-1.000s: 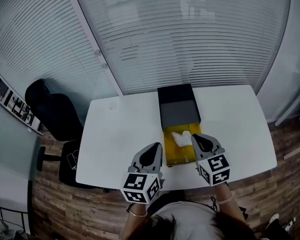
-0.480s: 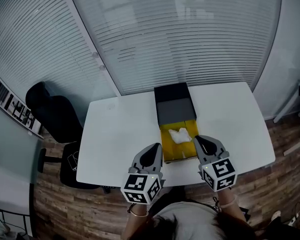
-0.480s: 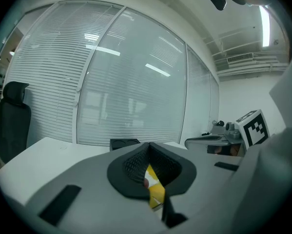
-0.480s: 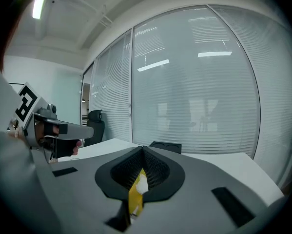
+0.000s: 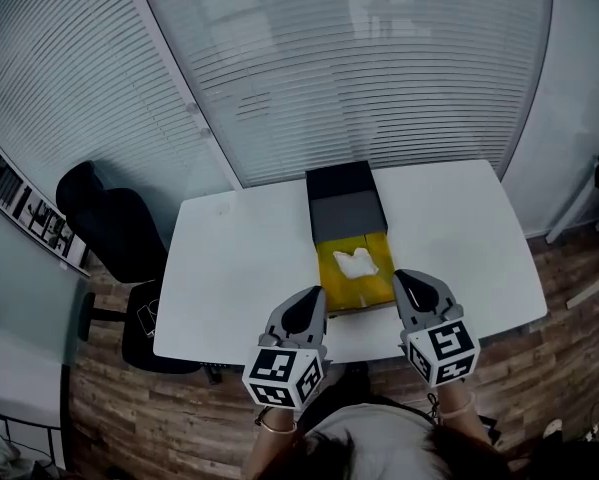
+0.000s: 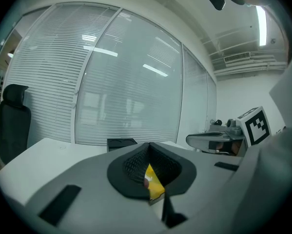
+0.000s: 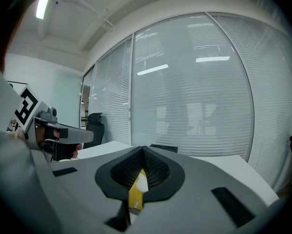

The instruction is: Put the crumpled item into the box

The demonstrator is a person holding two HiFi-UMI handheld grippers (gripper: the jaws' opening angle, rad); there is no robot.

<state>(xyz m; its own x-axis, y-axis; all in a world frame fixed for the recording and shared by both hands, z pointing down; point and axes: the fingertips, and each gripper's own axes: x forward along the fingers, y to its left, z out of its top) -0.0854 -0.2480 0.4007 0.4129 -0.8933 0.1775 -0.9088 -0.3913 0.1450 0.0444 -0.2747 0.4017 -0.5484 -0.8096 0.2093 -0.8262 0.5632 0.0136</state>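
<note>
A white crumpled item (image 5: 356,264) lies inside the open yellow box (image 5: 332,286), whose dark lid (image 5: 345,208) stands at the far end. Both grippers hover over the table's near edge. My left gripper (image 5: 307,303) is shut and empty, just left of the box's near corner. My right gripper (image 5: 411,286) is also shut and empty, just right of the box. In the left gripper view, the gripper (image 6: 148,147) shows a sliver of yellow box (image 6: 154,184) through its slit. The right gripper view shows its gripper (image 7: 143,152) with yellow box (image 7: 135,196) and white item (image 7: 142,183) below.
The white table (image 5: 239,268) stands against a curved glass wall with blinds. A black office chair (image 5: 104,223) sits off the table's left end. Wooden floor surrounds the table.
My right gripper has drawn back from the box toward the near table edge. The crumpled item stays lying in the yellow box. The left gripper has barely moved.
</note>
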